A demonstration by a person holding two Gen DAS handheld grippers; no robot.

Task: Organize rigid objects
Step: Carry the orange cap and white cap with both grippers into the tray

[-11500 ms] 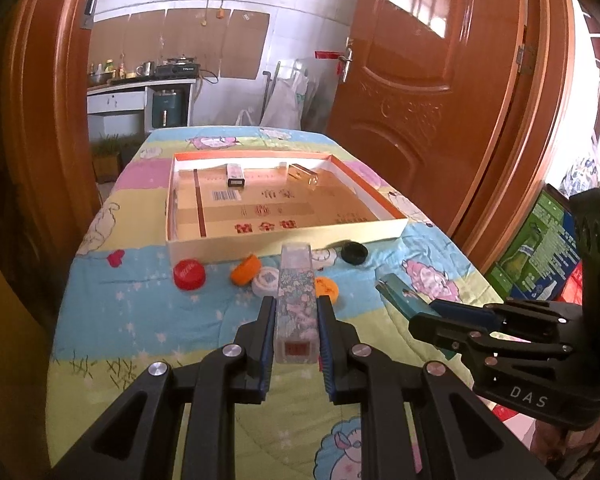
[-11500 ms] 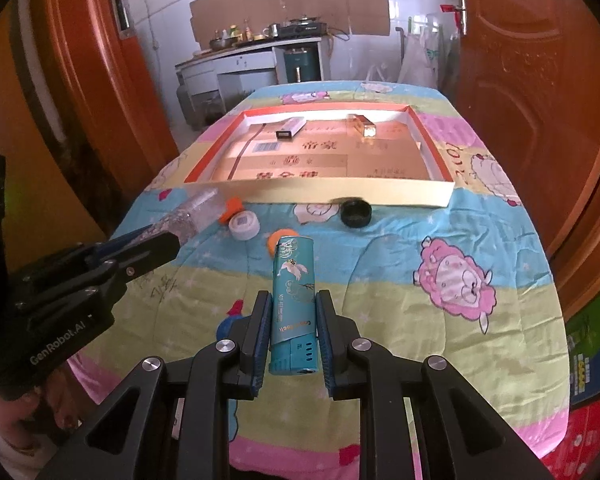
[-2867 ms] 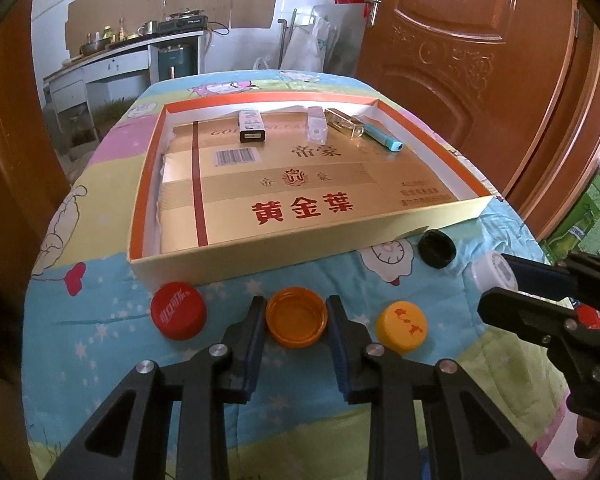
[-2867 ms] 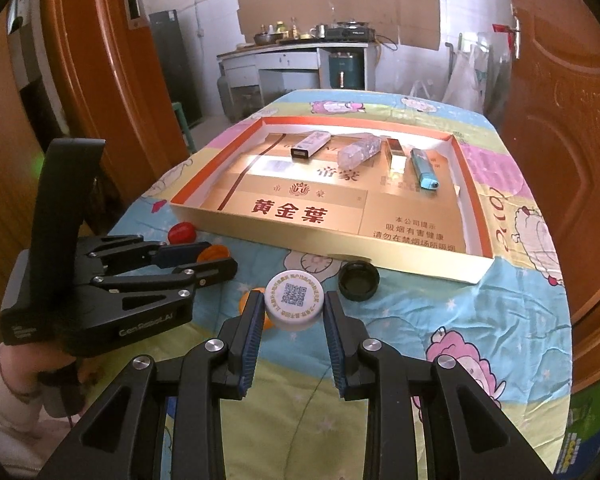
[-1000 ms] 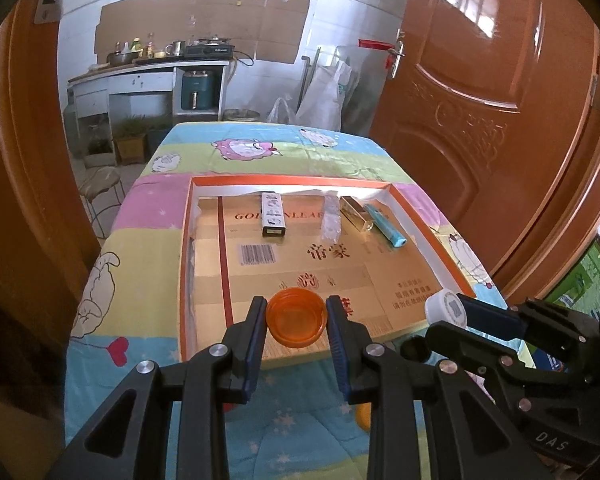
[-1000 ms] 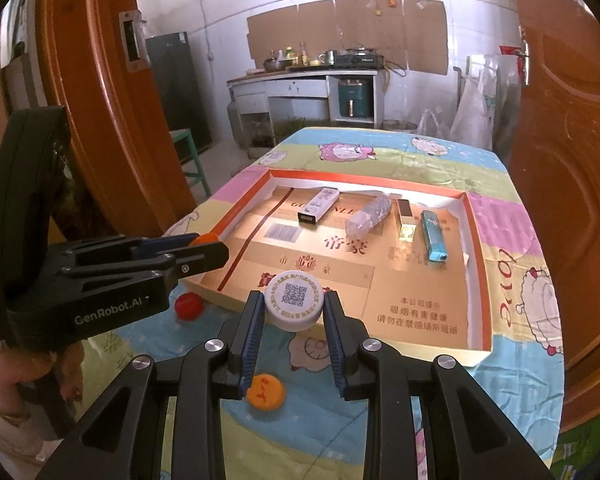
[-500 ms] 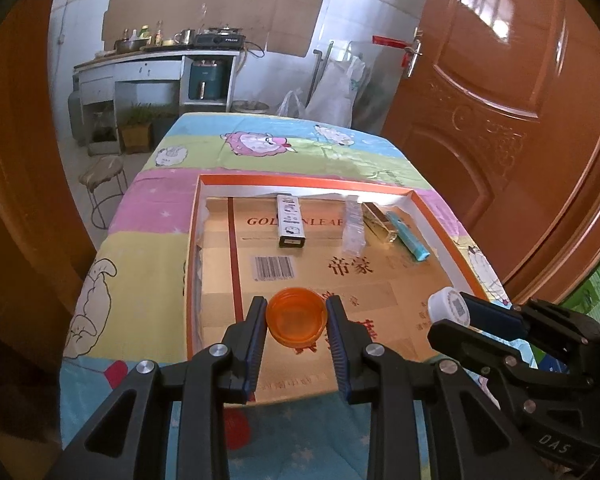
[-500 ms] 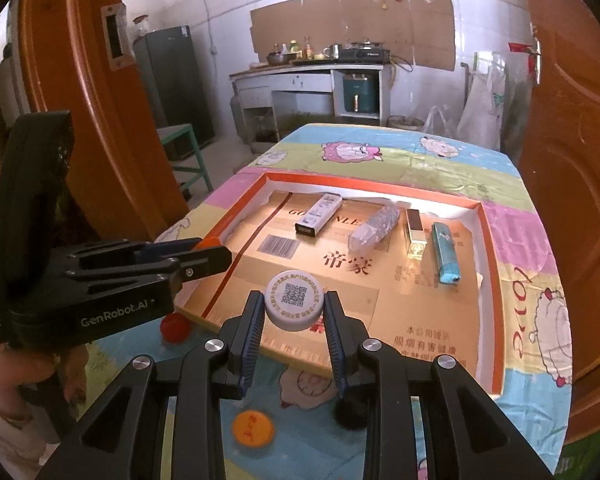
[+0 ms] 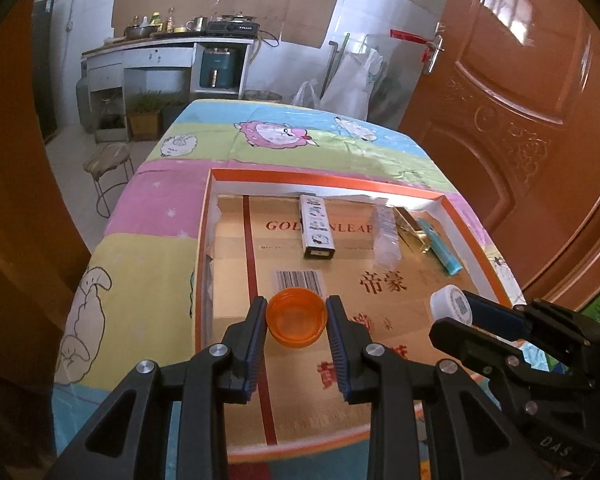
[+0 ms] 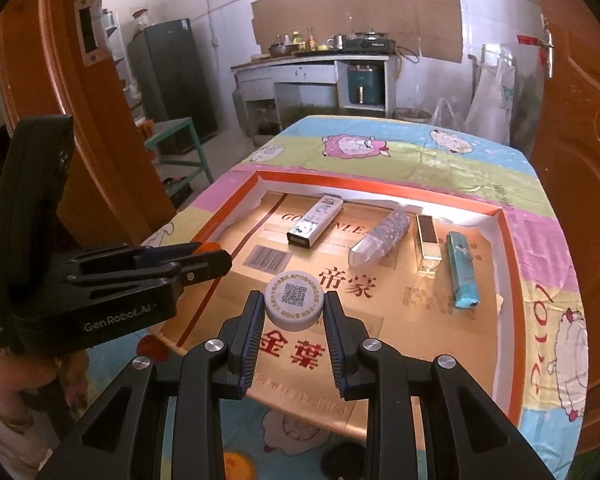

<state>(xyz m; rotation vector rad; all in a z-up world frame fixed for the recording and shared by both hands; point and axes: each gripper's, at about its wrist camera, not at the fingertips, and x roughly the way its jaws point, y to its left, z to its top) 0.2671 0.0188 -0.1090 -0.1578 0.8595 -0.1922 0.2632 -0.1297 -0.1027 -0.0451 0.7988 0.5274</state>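
Note:
My left gripper (image 9: pixel 296 322) is shut on an orange bottle cap (image 9: pixel 296 321), held above the near left part of the shallow orange-rimmed cardboard box (image 9: pixel 444 199). My right gripper (image 10: pixel 295 308) is shut on a white cap with a QR code (image 10: pixel 295 300), held above the box's middle (image 10: pixel 380 190). The white cap also shows in the left wrist view (image 9: pixel 450 309). In the box lie a white lighter (image 10: pixel 315 222), a clear patterned lighter (image 10: pixel 376 239), a gold lighter (image 10: pixel 428 242) and a teal lighter (image 10: pixel 463 274).
The box sits on a table with a cartoon-sheep cloth (image 9: pixel 268 136). A black cap (image 10: pixel 340 454) and an orange cap (image 10: pixel 236 462) lie on the cloth near the box's front edge. A wooden door (image 9: pixel 520 92) stands at the right, a stool (image 9: pixel 108 168) at the left.
Both grippers have moved forward over the box with their caps still held. The caps left on the cloth have dropped toward the bottom of the views.

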